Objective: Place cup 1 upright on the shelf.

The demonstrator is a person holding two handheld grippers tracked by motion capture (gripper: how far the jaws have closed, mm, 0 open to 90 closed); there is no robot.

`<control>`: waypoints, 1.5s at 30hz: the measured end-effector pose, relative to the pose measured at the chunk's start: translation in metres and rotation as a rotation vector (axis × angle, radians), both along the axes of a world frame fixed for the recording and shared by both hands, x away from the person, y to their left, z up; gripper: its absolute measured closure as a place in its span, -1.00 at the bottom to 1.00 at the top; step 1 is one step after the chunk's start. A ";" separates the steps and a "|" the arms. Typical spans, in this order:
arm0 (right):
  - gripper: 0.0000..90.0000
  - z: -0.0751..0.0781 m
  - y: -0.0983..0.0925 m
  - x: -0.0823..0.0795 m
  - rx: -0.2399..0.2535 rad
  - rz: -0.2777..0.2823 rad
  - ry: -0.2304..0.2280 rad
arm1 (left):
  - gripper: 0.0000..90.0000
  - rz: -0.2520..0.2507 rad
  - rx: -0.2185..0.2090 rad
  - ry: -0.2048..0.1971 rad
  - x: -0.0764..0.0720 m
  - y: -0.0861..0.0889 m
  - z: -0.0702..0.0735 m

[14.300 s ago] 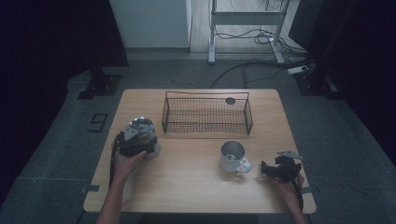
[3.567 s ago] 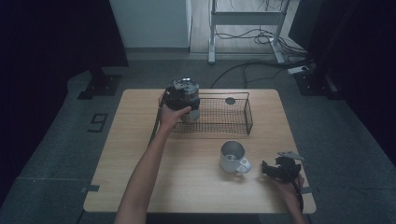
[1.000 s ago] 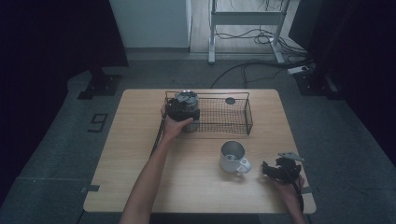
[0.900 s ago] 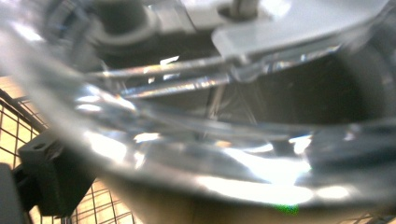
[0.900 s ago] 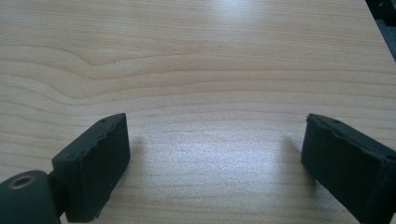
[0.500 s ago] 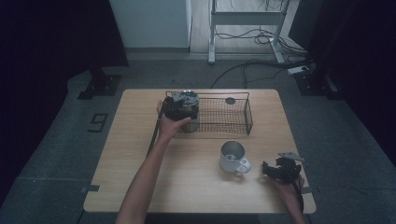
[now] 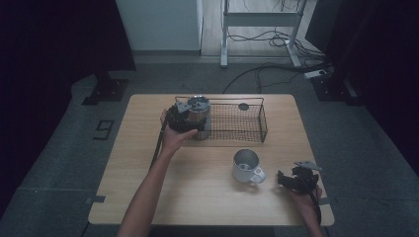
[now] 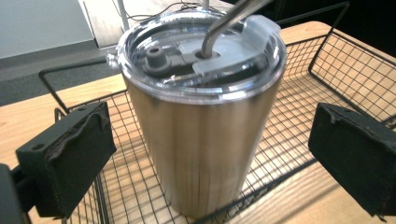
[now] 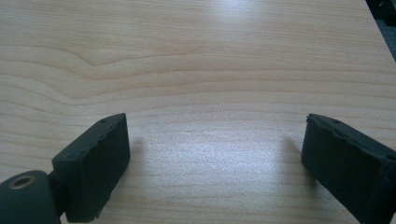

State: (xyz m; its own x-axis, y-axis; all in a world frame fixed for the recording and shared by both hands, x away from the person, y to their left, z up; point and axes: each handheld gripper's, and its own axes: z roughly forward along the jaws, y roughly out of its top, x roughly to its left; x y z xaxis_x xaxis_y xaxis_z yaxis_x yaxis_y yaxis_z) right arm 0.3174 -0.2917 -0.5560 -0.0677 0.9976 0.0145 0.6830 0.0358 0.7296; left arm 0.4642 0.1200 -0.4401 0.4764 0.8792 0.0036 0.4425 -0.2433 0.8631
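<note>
In wire basket (image 8: 299,116), steel tumbler (image 8: 205,140), mug (image 7: 245,165) well apart

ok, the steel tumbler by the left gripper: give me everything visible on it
The tumbler is a brushed-steel cup, widening slightly upward, with a clear plastic lid carrying a dark plug and a metal straw through its slot. It stands upright on the floor of the wire basket, at that basket's left end in the high view. The left gripper has its jaws open, one on each side, neither touching it.
</note>
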 end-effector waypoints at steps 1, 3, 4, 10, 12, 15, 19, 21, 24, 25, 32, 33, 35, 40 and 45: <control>-0.82 0.000 0.000 0.000 0.000 0.000 0.000 | -0.99 -0.003 -0.006 0.000 -0.003 0.001 0.000; -0.82 0.000 0.000 0.000 0.000 0.000 0.000 | -0.98 -0.013 -0.013 -0.003 -0.008 0.003 0.001; -0.82 0.000 0.000 0.000 0.000 0.000 0.000 | -0.98 -0.019 -0.013 -0.004 -0.011 0.003 0.002; -0.82 0.000 0.000 0.000 0.000 0.002 -0.001 | -0.98 -0.041 -0.027 -0.004 -0.025 0.008 0.003; -0.82 0.000 0.000 0.000 0.000 0.003 -0.001 | -0.98 -0.050 -0.035 -0.002 -0.032 0.013 0.004; -0.82 0.000 0.000 0.000 0.001 0.001 -0.001 | -0.97 -0.055 -0.044 -0.003 -0.037 0.016 0.004; -0.82 0.000 0.000 0.000 0.003 0.000 0.001 | -0.97 -0.063 -0.058 0.000 -0.047 0.023 0.002; -0.82 0.000 0.000 0.000 0.003 -0.001 0.000 | -0.96 -0.064 -0.061 -0.003 -0.053 0.027 0.001; -0.82 0.000 0.000 0.000 0.002 0.000 0.001 | -0.96 -0.065 -0.057 -0.005 -0.062 0.033 -0.002; -0.82 0.000 0.000 0.000 0.002 0.001 0.002 | -0.95 -0.070 -0.057 0.001 -0.065 0.035 -0.003; -0.82 0.000 0.000 0.000 0.002 0.000 0.001 | -0.94 -0.089 -0.039 0.017 -0.087 0.046 -0.009; -0.82 0.000 0.000 0.000 0.002 0.000 0.001 | -0.94 -0.089 -0.039 0.017 -0.087 0.046 -0.009; -0.82 0.000 0.000 0.000 0.002 0.000 0.001 | -0.92 -0.074 -0.041 0.001 -0.093 0.049 -0.011; -0.82 0.000 0.000 0.000 0.002 0.000 0.001 | -0.90 -0.076 -0.064 0.011 -0.108 0.058 -0.017; -0.82 0.000 0.000 0.000 0.002 0.000 0.001 | -0.88 -0.070 -0.089 0.025 -0.119 0.068 -0.024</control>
